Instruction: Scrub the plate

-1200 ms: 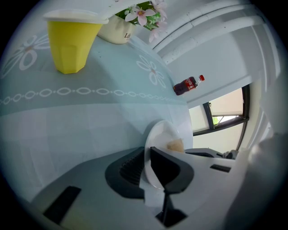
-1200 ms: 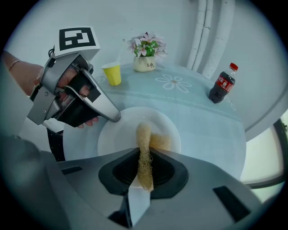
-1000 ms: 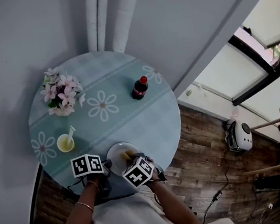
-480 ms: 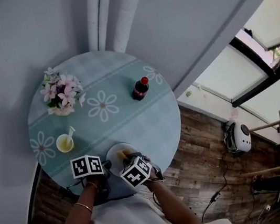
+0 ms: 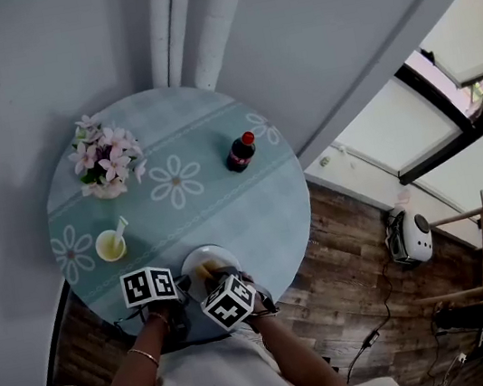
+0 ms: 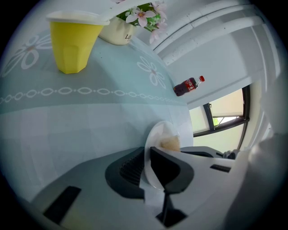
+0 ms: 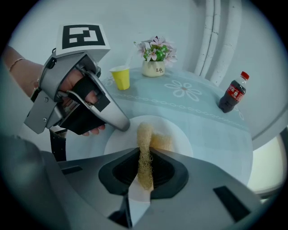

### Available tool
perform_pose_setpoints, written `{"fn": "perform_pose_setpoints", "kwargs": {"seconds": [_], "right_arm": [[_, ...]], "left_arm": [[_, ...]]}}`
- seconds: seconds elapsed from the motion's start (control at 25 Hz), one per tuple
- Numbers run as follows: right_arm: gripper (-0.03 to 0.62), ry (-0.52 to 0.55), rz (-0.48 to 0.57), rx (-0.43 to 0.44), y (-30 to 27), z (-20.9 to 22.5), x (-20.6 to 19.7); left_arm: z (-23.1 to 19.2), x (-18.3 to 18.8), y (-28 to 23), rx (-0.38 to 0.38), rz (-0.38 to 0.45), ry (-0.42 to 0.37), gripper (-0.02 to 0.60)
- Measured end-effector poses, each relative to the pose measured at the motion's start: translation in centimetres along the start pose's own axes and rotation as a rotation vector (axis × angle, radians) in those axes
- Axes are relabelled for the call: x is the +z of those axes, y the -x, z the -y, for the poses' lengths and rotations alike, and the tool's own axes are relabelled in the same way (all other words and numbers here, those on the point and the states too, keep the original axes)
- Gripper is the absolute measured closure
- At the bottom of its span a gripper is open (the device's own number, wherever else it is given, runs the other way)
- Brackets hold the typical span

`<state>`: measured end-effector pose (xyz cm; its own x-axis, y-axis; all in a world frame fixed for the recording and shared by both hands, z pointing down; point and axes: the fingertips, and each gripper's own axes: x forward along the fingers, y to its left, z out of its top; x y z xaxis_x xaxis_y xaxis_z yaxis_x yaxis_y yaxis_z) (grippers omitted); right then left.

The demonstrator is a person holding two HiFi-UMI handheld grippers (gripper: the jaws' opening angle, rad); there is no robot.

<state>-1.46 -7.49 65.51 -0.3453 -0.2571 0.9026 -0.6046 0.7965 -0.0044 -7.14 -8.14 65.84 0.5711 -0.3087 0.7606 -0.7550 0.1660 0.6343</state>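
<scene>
White, round and shallow, the plate (image 7: 180,134) lies at the near edge of the pale blue round desk (image 7: 211,126) printed with daisies. The left tongs (image 6: 147,155) are clamped on the plate's left rim, bracing it. The right tongs (image 7: 145,157) are clamped on a pale yellow fibrous scrubbing pad (image 7: 145,139), whose tip rests on the plate's middle.

To scrub well, I judge the pad should press flat and work in small circles from the middle out to the rim. The left clamp needs to be firm so the plate cannot skate off the desk edge beside it.

Count: two tongs, one plate, one pad. Beyond the plate to the left stands one yellow plastic cup (image 7: 120,77). Farther beyond the plate is one white pot of pink flowers (image 7: 155,63). Beyond the plate to the right stands one dark cola bottle with a red cap (image 7: 230,98).
</scene>
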Motion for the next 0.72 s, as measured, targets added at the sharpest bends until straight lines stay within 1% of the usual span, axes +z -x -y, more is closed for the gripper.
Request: {"fn": "perform_pose_setpoints", "kwargs": {"seconds": [0.48,0.72], "right_arm": [[0.531,0.024,0.019,0.063,0.4,-2.2,-0.6],[0.531,0.038,0.006,0.098,0.6,-3.2,-1.1]], "left_arm": [[-0.1,0.0,0.0,0.004,-0.004,0.005,0.531],[-0.1,0.0,0.0,0.004,-0.005,0.001,0.532]]}}
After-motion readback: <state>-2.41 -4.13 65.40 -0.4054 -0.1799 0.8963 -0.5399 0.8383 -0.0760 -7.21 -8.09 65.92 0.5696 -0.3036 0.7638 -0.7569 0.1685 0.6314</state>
